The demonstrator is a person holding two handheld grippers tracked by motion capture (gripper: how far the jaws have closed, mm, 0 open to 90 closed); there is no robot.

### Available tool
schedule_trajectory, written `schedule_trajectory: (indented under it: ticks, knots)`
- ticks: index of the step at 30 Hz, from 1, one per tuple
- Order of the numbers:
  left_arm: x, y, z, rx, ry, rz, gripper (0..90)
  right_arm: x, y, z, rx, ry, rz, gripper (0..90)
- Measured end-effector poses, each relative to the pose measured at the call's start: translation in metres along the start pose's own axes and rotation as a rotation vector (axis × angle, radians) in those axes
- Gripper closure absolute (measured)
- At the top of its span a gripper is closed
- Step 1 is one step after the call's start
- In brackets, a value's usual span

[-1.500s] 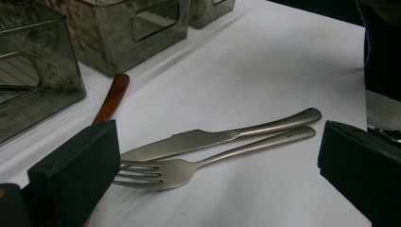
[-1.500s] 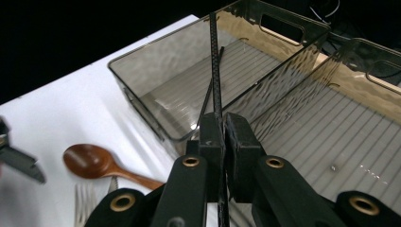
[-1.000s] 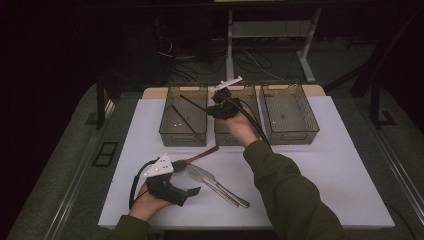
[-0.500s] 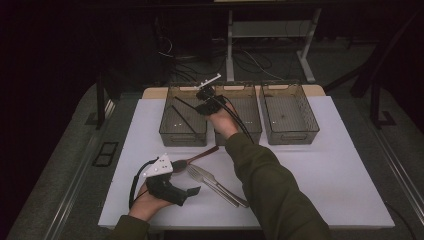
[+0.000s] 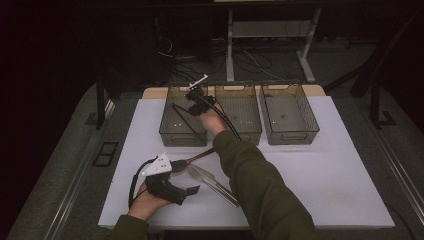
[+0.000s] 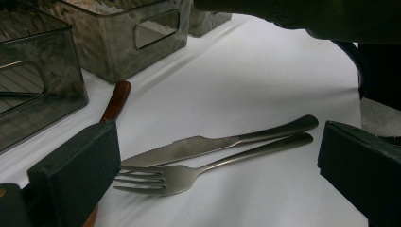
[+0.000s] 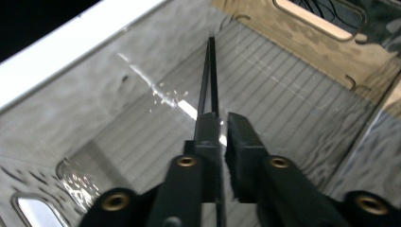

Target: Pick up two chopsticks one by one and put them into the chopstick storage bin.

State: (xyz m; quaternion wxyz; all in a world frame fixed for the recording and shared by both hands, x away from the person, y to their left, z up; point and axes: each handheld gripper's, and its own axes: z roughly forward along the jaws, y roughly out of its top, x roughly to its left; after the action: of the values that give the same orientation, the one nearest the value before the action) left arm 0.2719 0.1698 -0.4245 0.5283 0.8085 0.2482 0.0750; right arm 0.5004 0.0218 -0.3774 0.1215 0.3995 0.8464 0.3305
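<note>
Over the left bin (image 5: 183, 114) at upper centre of the high view, the right gripper (image 5: 196, 95) lowers black chopsticks (image 7: 209, 78) into it; its jaws have just been opening a crack, and the sticks sit against one pad, the grip loosening. Next, I judge: open fully, lift clear, return for cutlery. At lower left the left gripper (image 6: 217, 161) rests wide open and empty around the fork (image 6: 189, 172) and knife (image 6: 213, 143), a brown handle (image 6: 116, 100) beside.

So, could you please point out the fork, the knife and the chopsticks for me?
fork (image 6: 182, 177), left gripper view, on the neck just behind the tines.
knife (image 6: 189, 146), left gripper view, on the blade.
chopsticks (image 7: 209, 75), right gripper view, on the shafts above the jaws, inside the bin.
</note>
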Motion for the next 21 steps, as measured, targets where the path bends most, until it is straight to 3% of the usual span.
schedule_trajectory:
  ticks: [9,13,21]
  knots:
    - [0.000,0.000,0.001,0.002,0.000,0.000,0.0,0.001,0.000,-0.011,-0.040,0.043,-0.008,68.5]
    - [0.000,0.000,0.001,0.003,0.001,0.002,0.0,0.000,-0.003,-0.022,-0.067,0.094,-0.015,58.6]
    - [0.000,0.000,0.001,0.008,0.007,0.006,0.0,-0.006,-0.017,-0.050,-0.124,0.138,-0.034,49.5]
